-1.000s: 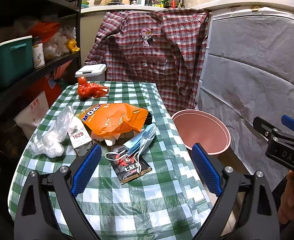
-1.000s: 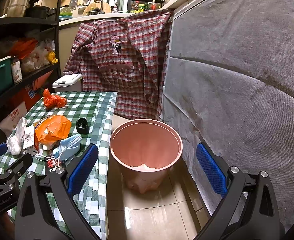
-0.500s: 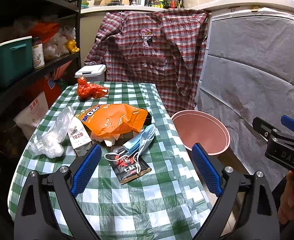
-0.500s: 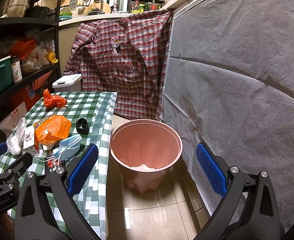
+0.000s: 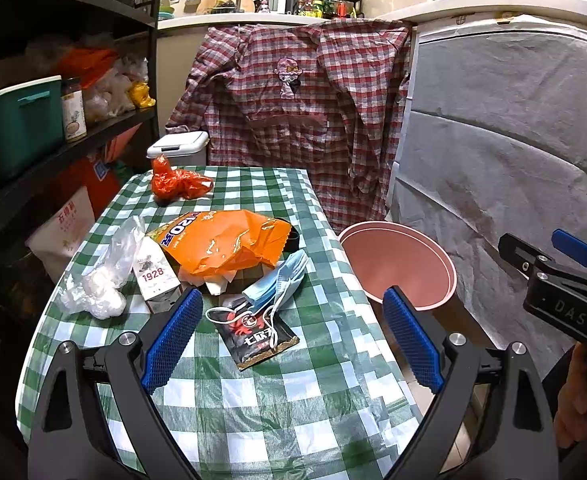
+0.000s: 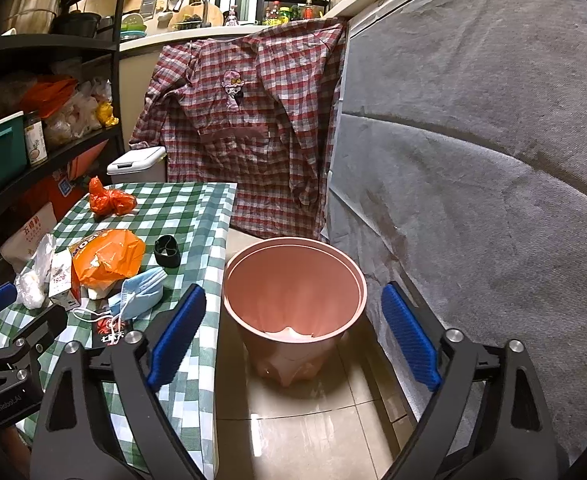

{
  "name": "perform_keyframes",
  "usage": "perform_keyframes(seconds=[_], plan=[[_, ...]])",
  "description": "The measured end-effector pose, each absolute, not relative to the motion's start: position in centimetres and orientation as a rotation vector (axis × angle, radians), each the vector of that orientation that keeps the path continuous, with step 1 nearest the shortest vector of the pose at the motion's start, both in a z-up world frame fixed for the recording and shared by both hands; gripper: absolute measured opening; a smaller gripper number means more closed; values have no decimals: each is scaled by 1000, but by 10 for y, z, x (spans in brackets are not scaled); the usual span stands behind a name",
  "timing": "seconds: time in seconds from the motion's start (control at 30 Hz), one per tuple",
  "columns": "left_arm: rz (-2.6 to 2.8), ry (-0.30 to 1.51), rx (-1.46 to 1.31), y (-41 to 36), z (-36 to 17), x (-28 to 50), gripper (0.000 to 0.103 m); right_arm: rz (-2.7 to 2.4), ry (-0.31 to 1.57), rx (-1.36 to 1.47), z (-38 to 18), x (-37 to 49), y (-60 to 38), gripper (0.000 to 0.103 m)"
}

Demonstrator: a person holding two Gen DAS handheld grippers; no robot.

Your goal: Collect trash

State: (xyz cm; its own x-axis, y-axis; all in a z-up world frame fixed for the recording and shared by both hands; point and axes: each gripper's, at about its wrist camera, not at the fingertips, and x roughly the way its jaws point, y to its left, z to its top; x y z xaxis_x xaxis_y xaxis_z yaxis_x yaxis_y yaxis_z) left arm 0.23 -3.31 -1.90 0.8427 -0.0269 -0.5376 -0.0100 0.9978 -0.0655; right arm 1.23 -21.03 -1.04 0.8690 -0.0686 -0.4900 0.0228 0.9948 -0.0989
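Left gripper [image 5: 289, 338] hangs over the near part of the table [image 5: 253, 420], jaws spread wide, nothing between the pads. A bare stretch of green-checked cloth lies directly below it, up to the near edge.

Trash sits clustered mid-table: black sachet [image 5: 259, 338] nearest the gripper, blue face mask [image 5: 279, 280] overlapping its far end, orange snack bag [image 5: 229, 242] behind that, small carton marked 1928 [image 5: 155, 278] and a clear plastic bag [image 5: 97, 280] toward the left edge. A crumpled red bag [image 5: 177, 182] lies apart near the far edge. A black ring-shaped item [image 6: 167, 250] lies close to the right edge.

Right gripper [image 6: 293, 336] is held off the table, above the floor, jaws closing but wide, nothing between the pads. The pink bin [image 6: 293, 280] stands on the tiles just beside the table's right edge, mouth open, something pale at its bottom. A grey covered surface [image 6: 473, 200] bounds the gap on the right.
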Motion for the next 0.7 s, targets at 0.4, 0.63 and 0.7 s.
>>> perform_keyframes(seconds=[0.4, 0.63, 0.7], plan=[[-66, 539, -58, -4, 32, 18, 46, 90, 465, -1, 37, 18, -199, 40], [-126, 562, -1, 60, 70, 67, 33, 312, 420, 19, 87, 47, -162, 16], [-137, 583, 27, 86, 65, 83, 33, 370, 413, -8, 92, 60, -146, 16]])
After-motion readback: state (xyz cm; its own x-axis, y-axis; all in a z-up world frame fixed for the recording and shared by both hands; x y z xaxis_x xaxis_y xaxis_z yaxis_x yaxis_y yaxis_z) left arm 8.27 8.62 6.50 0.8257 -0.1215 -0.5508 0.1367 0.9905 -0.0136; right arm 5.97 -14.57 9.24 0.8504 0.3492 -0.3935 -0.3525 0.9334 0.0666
